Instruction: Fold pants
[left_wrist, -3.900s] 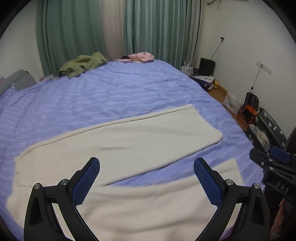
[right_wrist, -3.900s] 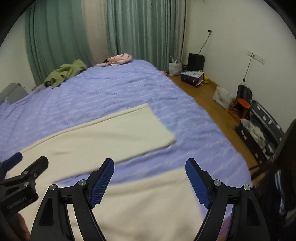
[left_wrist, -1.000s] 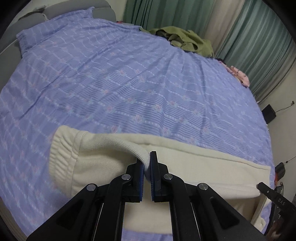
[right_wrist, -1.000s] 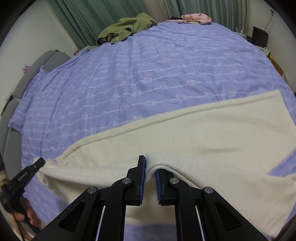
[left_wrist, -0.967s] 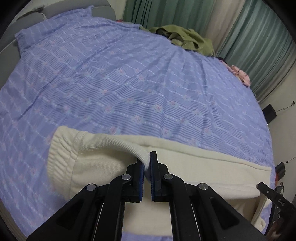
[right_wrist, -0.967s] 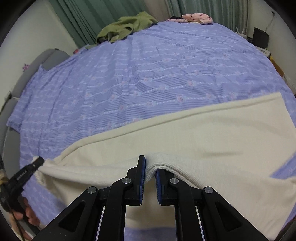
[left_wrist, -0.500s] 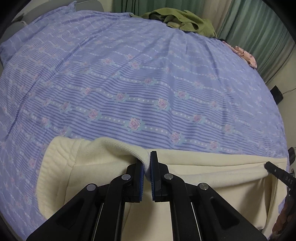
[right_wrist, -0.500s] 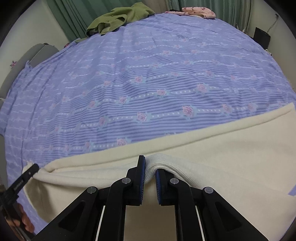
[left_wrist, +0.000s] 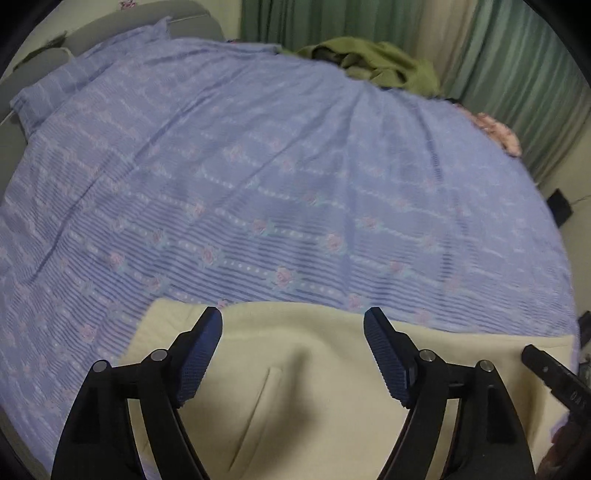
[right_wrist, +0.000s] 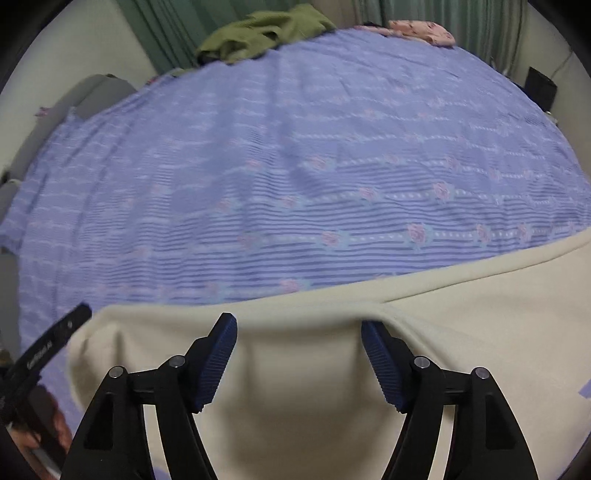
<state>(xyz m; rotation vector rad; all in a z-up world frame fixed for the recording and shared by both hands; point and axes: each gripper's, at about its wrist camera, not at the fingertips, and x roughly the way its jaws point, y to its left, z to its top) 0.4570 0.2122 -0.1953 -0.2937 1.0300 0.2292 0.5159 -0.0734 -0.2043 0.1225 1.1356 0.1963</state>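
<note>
The pants (left_wrist: 303, 387) lie flat on the bed (left_wrist: 258, 177), at its near edge, and they stretch from left to right across the lower part of both views. The left gripper (left_wrist: 293, 354) hangs over the left part of the pants and the right gripper (right_wrist: 299, 358) over a part more to the right; the jaws of each have just been opening and now stand apart above the cloth. Behind the pants the bed sheet lies bare. At the far edge of the bed lies a crumpled garment (left_wrist: 376, 66), and to the right of it a smaller cloth (left_wrist: 498, 133). Curtains (left_wrist: 517, 55) hang behind the bed.
</note>
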